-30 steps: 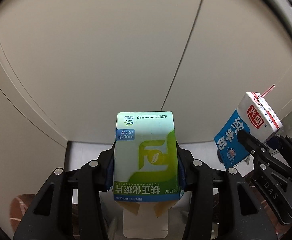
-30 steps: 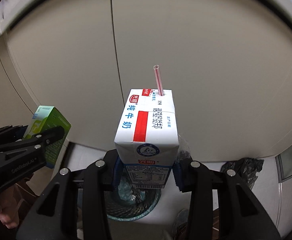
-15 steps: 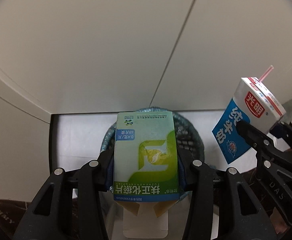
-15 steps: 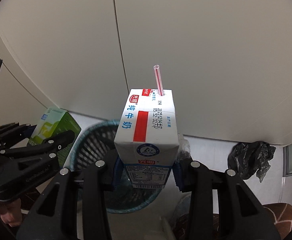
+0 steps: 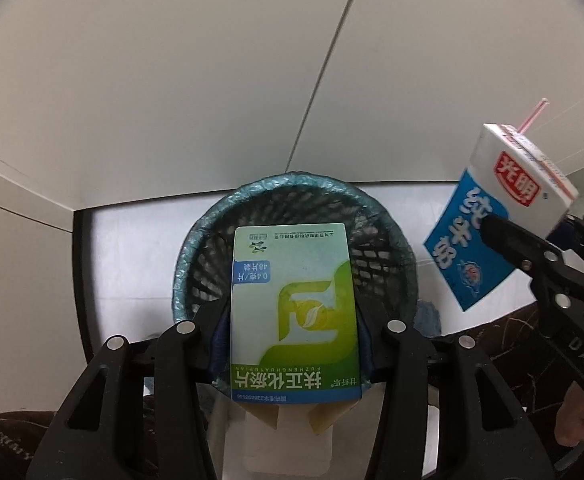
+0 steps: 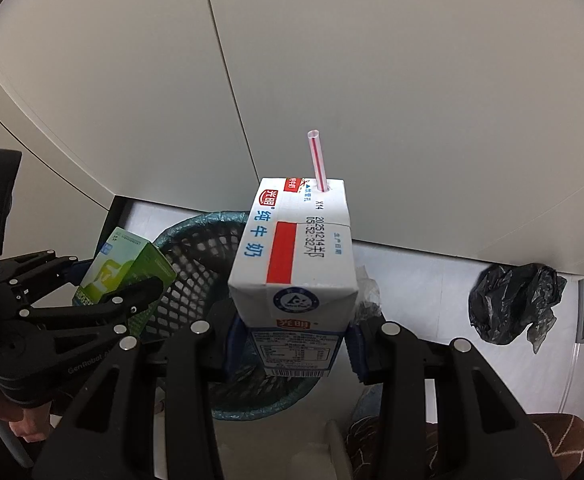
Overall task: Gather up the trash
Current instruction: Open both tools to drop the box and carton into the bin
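Observation:
A green and white medicine box (image 5: 292,280) sits between the pads of my left gripper (image 5: 292,314), whose jaws are opening; the pads still touch its sides. It hangs directly over a teal-lined mesh waste bin (image 5: 292,184). My right gripper (image 6: 294,322) is shut on a white and blue milk carton (image 6: 292,256) with a pink straw (image 6: 318,164), above the bin's (image 6: 196,256) right rim. The carton (image 5: 488,232) also shows at the right of the left wrist view, and the box (image 6: 124,256) in the left gripper (image 6: 108,276) at the left of the right wrist view.
White cabinet panels (image 6: 372,80) rise right behind the bin. A crumpled black plastic bag (image 6: 512,304) lies on the pale floor to the right. Brown patterned fabric (image 6: 552,432) fills the lower right corner. A person's hand (image 6: 24,428) grips the left tool.
Both grippers have dropped and tipped downward with their items. The bin, unseen a second ago, now lies under the box and beside the carton.

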The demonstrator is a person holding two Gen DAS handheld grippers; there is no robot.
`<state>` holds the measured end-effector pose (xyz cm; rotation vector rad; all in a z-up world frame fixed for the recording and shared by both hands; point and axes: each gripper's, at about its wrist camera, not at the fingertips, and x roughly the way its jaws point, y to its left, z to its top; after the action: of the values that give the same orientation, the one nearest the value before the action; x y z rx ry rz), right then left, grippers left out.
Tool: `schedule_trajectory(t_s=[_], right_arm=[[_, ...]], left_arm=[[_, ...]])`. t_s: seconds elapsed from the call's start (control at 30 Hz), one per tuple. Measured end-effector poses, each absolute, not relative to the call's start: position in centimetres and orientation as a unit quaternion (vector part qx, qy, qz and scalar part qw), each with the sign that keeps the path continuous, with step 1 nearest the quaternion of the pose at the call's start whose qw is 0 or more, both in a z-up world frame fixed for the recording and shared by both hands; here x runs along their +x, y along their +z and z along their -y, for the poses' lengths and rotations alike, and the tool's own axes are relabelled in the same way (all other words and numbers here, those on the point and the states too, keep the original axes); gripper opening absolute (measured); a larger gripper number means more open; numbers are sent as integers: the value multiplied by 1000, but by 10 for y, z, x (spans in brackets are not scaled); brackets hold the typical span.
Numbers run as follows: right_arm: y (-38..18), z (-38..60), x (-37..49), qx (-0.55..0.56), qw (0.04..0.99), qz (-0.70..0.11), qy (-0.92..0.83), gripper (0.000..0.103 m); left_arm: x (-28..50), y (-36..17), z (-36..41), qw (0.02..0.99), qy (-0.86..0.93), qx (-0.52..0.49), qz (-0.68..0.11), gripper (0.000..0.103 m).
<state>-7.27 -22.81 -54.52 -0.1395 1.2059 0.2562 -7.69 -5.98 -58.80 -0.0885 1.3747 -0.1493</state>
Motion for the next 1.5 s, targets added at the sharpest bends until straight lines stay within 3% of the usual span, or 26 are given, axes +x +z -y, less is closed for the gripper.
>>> schedule_trajectory(t_s=[0.33,0.53,1.03,1.33,1.5], right_arm=[[-553,225,-71,-62,810,-567,134,39],[-553,208,-70,-61,810,-561,159,39],[-567,178,-74,-77,795,-569,198,40],[-568,176,-75,-77,796,-567,198,60],[-566,181,-73,-69,804,-562,184,82]], left_arm=[[-70,-587,38,777,-40,-58,-625,73],[-73,-578,12,791,-12,-61,-609,94],[-72,-581,-12,781,9,-67,-621,97],[-72,-583,-11,779,14,-60,-625,97],[-72,-586,-13,777,19,-68,-626,97]])
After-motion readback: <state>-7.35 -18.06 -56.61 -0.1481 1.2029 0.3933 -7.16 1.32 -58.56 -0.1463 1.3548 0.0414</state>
